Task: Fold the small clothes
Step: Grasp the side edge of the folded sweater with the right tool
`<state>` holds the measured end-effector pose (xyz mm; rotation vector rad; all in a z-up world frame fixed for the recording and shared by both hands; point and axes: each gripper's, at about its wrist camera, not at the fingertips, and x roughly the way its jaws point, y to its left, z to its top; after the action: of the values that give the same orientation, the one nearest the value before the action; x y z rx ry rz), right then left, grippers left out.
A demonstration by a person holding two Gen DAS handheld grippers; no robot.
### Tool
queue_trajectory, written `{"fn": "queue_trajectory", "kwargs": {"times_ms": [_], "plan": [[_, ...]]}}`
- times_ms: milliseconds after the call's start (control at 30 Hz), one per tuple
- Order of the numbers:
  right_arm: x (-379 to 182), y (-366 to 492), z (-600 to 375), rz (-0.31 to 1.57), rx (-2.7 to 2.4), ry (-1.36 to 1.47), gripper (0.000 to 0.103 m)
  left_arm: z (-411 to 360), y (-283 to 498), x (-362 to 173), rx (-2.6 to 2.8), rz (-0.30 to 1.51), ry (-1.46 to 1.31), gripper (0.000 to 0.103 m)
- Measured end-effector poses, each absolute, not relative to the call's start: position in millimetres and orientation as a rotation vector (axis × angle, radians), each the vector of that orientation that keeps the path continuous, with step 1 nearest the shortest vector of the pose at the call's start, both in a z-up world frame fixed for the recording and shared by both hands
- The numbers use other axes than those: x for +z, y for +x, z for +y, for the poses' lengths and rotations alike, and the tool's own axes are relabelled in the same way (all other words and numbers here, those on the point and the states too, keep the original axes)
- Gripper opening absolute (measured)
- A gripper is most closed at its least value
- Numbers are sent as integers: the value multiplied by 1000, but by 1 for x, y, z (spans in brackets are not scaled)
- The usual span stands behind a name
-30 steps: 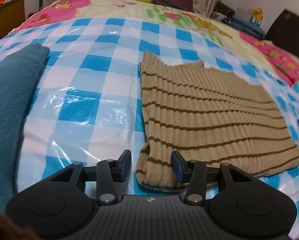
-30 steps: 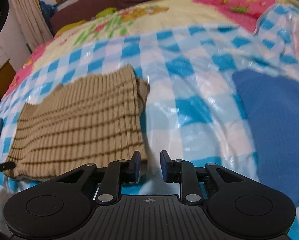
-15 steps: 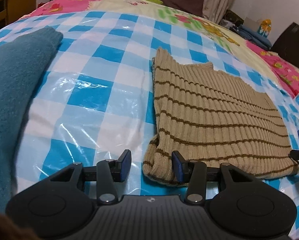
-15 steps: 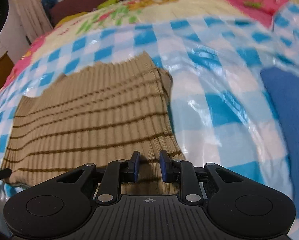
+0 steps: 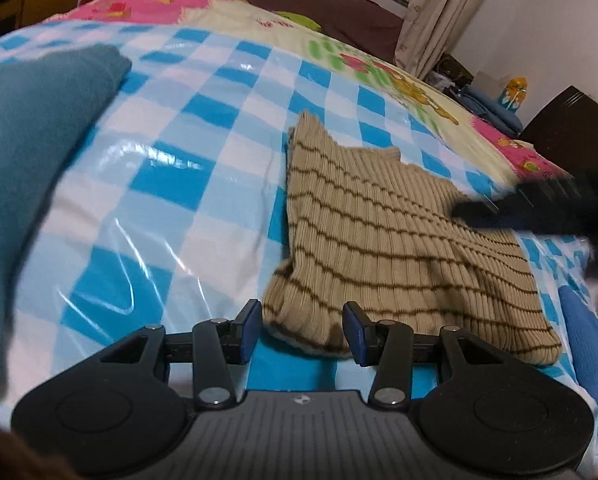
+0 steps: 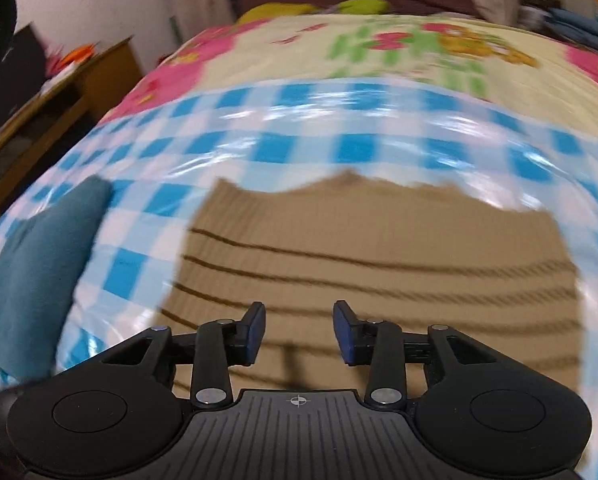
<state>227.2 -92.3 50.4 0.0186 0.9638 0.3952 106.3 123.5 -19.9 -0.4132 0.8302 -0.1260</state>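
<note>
A tan ribbed knit top with thin brown stripes (image 5: 379,240) lies flat on the blue-and-white checked plastic sheet (image 5: 159,184). My left gripper (image 5: 303,320) is low at its near left corner. That corner sits between the blue pads (image 5: 247,328), which stand apart from it, so the gripper is open. My right gripper (image 6: 299,320) hovers over the near middle of the top (image 6: 379,248). Its jaws are opening and nothing is between them. In the left wrist view the right gripper (image 5: 539,204) is a blurred dark shape over the top's far right part.
A folded teal cloth (image 5: 31,152) lies to the left on the sheet, also the teal cloth (image 6: 39,272). A blue cloth (image 5: 583,340) lies at the right edge. A cartoon-print quilt (image 5: 339,40) covers the bed behind. A wooden cabinet (image 6: 79,92) stands beside the bed.
My right gripper swept from the top's right edge to over its middle, its jaws widened, and it entered the left wrist view. My left gripper shifted so the corner lies between its pads.
</note>
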Motion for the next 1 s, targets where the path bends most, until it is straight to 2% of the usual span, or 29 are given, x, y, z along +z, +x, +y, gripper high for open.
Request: {"fn": "queue_trajectory", "kwargs": {"times_ms": [167,233,633,700,833,933,1000], "plan": [[40,255,-20,1004,447,-54,44,123,103,-24,-179,815,-429,49],[34,264,3,1034,448,-77,49,122,102,-25,-200,810,-429,50],[-13,303,77,1117,302,-401,50,121,101,-30,-273,821,-495,52],[-18,308,76,1123,282,-411,48,124,101,-31,-272,821,-509,53],[-17,310,75,1124,281,-432,31,127,97,-30,-250,808,-511,54],[-10,307,70,1116,300,-415,19,125,92,-27,-237,782,-504,59],[-3,306,64,1110,313,-377,16,125,93,-27,-222,763,-484,63]]}}
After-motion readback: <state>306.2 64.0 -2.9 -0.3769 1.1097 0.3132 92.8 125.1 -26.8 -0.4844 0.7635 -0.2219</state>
